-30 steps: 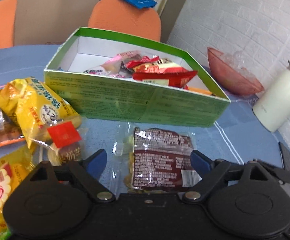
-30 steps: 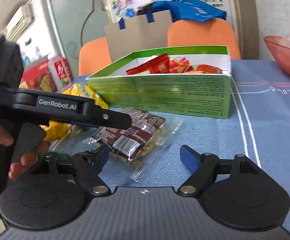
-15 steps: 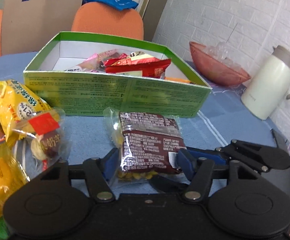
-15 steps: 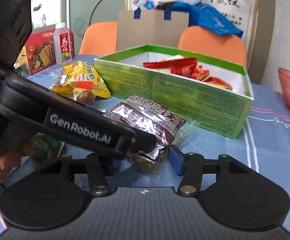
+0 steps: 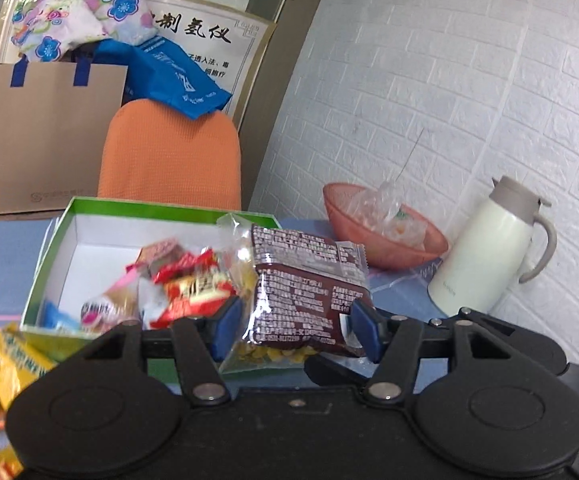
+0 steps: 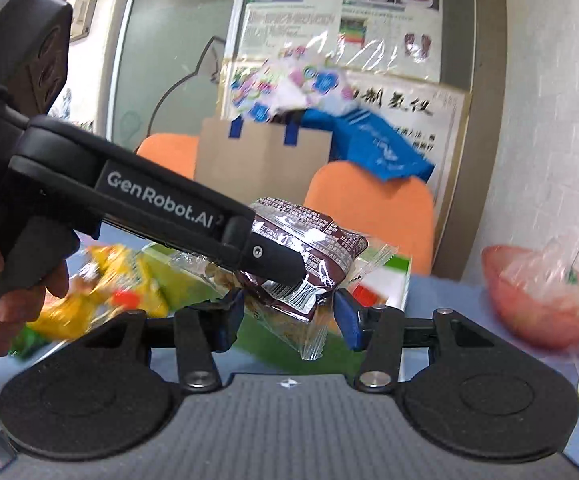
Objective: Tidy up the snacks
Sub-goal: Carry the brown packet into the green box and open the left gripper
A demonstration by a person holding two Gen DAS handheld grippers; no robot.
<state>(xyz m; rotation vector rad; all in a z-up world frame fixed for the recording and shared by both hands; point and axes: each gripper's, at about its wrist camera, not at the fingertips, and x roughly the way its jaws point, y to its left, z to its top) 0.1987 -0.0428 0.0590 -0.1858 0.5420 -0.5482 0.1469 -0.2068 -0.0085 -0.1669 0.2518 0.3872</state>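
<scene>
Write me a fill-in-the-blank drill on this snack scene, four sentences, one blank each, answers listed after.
1. The dark brown snack packet is held between the blue pads of the left tongs and also sits between those of the ____ tongs.
2. The open box with snacks inside has a ____ rim.
3. The white jug stands beside a ____ bowl.
4. The chair behind the box is ____.

Answers: right; green; pink; orange
</scene>
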